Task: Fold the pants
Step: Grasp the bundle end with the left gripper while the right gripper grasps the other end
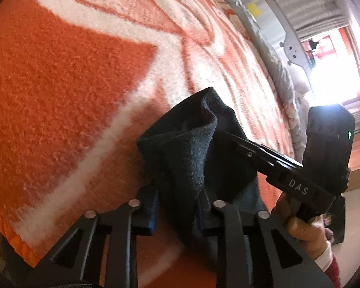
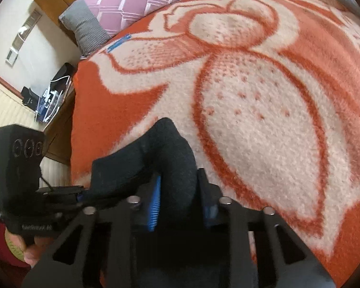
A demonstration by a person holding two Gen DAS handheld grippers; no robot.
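Left wrist: both grippers, left gripper [image 1: 180, 206] and right gripper [image 2: 180, 204], clamp dark pants [image 1: 192, 144], bunched above orange blanket [image 1: 60, 84]; axis unclear.

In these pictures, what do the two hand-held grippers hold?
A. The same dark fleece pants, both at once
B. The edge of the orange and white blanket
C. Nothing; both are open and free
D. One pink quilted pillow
A: the left hand-held gripper and the right hand-held gripper are each closed on the dark fleece pants, raised above the orange and white floral blanket.
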